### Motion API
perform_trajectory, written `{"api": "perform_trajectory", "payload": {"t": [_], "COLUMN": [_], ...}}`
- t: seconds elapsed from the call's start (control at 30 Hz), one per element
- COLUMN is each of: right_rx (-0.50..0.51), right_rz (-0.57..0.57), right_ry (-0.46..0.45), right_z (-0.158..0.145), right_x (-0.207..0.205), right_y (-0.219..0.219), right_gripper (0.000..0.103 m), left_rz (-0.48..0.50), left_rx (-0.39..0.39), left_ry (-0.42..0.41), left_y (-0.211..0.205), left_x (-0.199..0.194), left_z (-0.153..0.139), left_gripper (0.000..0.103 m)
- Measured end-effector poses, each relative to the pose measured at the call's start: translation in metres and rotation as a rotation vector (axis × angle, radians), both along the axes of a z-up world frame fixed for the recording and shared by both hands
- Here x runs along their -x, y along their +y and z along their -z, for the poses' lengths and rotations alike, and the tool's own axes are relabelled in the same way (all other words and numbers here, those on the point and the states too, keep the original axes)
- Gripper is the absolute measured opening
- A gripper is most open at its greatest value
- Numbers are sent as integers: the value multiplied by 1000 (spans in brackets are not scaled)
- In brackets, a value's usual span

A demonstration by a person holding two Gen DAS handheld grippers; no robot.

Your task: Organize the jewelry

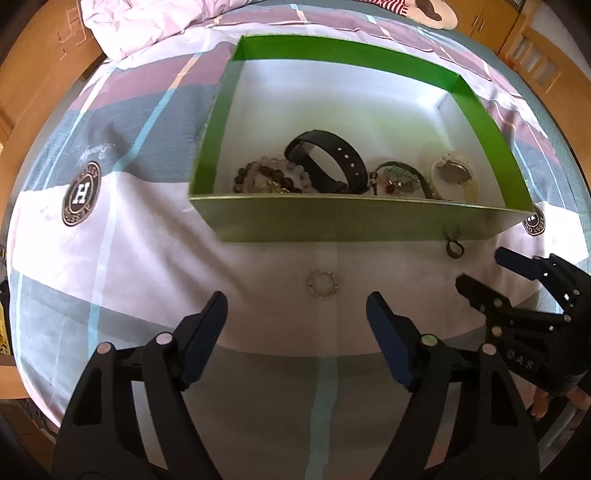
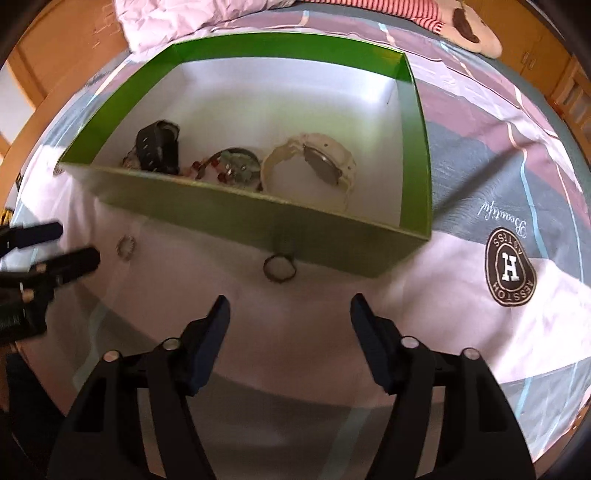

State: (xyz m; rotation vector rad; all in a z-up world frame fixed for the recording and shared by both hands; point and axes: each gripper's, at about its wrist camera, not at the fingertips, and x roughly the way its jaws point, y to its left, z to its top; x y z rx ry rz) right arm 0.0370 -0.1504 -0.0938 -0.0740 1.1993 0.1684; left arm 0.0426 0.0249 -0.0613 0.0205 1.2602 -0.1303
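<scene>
A green box (image 1: pixel 354 221) (image 2: pixel 258 221) lies on the bed and holds a black watch (image 1: pixel 327 162) (image 2: pixel 159 146), a bead bracelet (image 1: pixel 269 179), a dark watch with red beads (image 1: pixel 400 179) (image 2: pixel 232 166) and a cream watch (image 1: pixel 454 175) (image 2: pixel 314 162). A small silver ring (image 1: pixel 322 283) (image 2: pixel 125 246) lies on the sheet just ahead of my open, empty left gripper (image 1: pixel 297 314). A dark ring (image 1: pixel 454 249) (image 2: pixel 279 268) lies against the box's near wall, ahead of my open, empty right gripper (image 2: pixel 290 314), which also shows in the left wrist view (image 1: pixel 480 269).
The bed sheet (image 1: pixel 147 240) is patterned in pink, grey and white with round logo badges (image 1: pixel 80 192) (image 2: pixel 511 271). A crumpled pink quilt (image 1: pixel 147 22) and a plush toy (image 2: pixel 469 26) lie at the far end. Wooden furniture (image 1: pixel 33 74) stands around the bed.
</scene>
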Motion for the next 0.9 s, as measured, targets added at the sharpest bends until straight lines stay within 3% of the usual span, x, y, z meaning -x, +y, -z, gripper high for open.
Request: {"api": "perform_trajectory", "payload": {"t": [0.23, 0.27, 0.33, 0.67, 0.7, 0.73, 0.77, 0.9], "right_rx": [-20, -13, 6, 0, -2, -15, -32, -175], "right_rz": [71, 64, 27, -181, -188, -182, -169, -69], "right_ry": [-37, -52, -59, 84, 86, 84, 82, 73], "right_z": [19, 18, 14, 10, 8, 6, 4, -12], "right_x": [-14, -13, -11, 18, 21, 24, 22, 17], "right_y": [1, 4, 10, 29, 29, 27, 24, -2], "right_gripper": [57, 52, 21, 23, 35, 54, 60, 62], "left_rz": [-52, -53, -56, -63, -60, -56, -49, -35], "left_rx": [32, 32, 28, 63, 62, 60, 59, 59], "left_ry": [27, 31, 38, 61, 66, 71, 76, 76], "left_y": [12, 12, 13, 8, 5, 3, -1, -17], "left_x": [-5, -5, -4, -10, -11, -12, -14, -21], "left_z": [3, 4, 7, 16, 17, 19, 21, 27], "left_gripper": [79, 79, 79, 79, 79, 79, 79, 76]}}
